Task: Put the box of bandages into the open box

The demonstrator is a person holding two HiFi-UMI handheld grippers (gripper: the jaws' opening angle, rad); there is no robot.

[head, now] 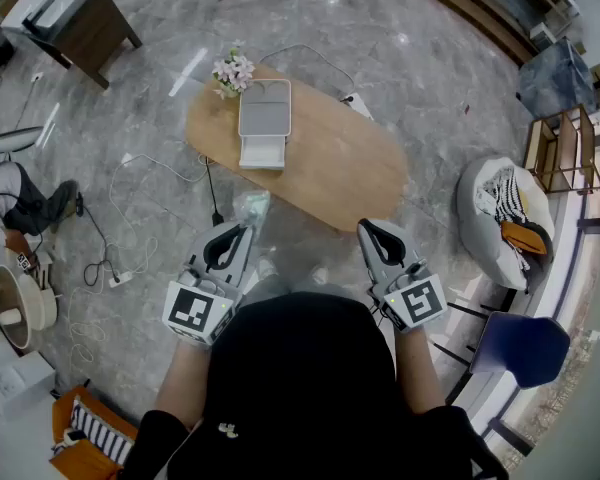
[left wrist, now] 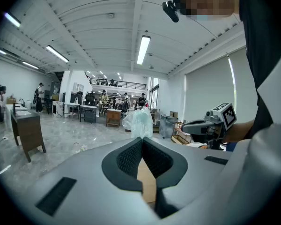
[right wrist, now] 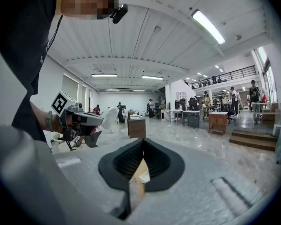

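Note:
A white open box (head: 264,118) lies on the oval wooden table (head: 330,178), toward its left end beside a small bunch of flowers (head: 233,70). Both grippers hang side by side short of the table's near edge, pointing at it. My left gripper (head: 242,230) (left wrist: 141,139) is shut, and a crumpled clear plastic bag (head: 252,206) (left wrist: 139,121) stands up from its tips. My right gripper (head: 368,228) (right wrist: 143,142) is shut with nothing seen between its jaws. I cannot make out a box of bandages in any view.
On the floor to the left lie cables and a power strip (head: 120,278). A dark wooden side table (head: 75,18) stands far left. To the right are a white beanbag (head: 500,218), a wooden shelf (head: 560,148) and a blue chair (head: 525,348).

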